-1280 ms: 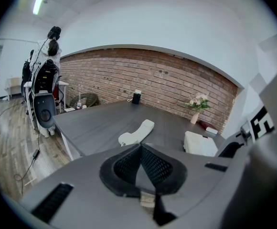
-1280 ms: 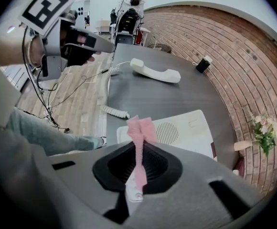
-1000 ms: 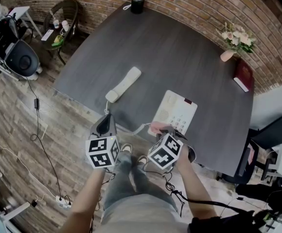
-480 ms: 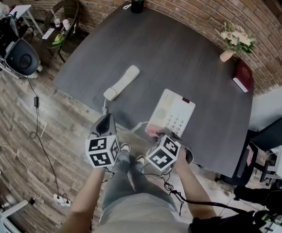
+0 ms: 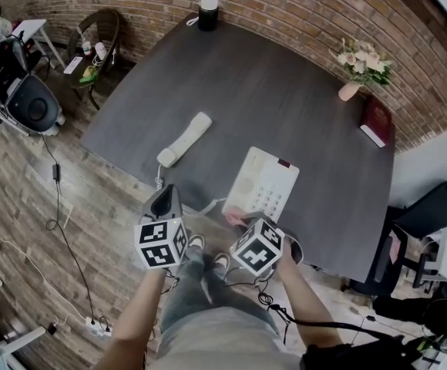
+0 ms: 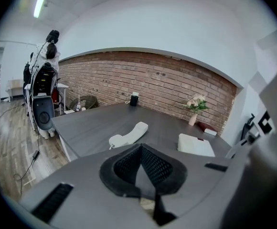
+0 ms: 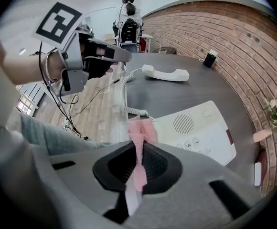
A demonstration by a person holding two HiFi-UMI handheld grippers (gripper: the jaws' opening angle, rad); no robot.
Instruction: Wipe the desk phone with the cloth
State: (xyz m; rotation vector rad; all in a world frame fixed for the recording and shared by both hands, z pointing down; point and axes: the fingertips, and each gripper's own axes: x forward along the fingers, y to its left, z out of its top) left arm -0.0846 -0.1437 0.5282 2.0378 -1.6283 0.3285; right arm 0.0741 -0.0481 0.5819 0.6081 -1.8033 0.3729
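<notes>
The white desk phone base (image 5: 264,185) lies near the table's front edge, also in the right gripper view (image 7: 200,130) and far off in the left gripper view (image 6: 195,145). Its handset (image 5: 183,139) lies apart to the left on the table (image 7: 165,73) (image 6: 129,135), joined by a coiled cord (image 7: 133,111). My right gripper (image 5: 243,220) is shut on a pink cloth (image 7: 139,140), which pokes out over the phone's near left corner (image 5: 236,220). My left gripper (image 5: 164,203) hovers at the table's front edge, shut with nothing in it (image 6: 141,168).
A dark grey table (image 5: 285,91) carries a black speaker (image 5: 207,13) at the far corner, a vase of flowers (image 5: 358,64) and a red book (image 5: 377,122) at the right. An office chair (image 5: 11,75) stands left, another chair (image 5: 431,222) right. Cables (image 5: 58,206) run on the wooden floor.
The right gripper with the pink cloth has drawn back a little toward the phone's near left corner. The view has shifted slightly. The left gripper keeps its place.
</notes>
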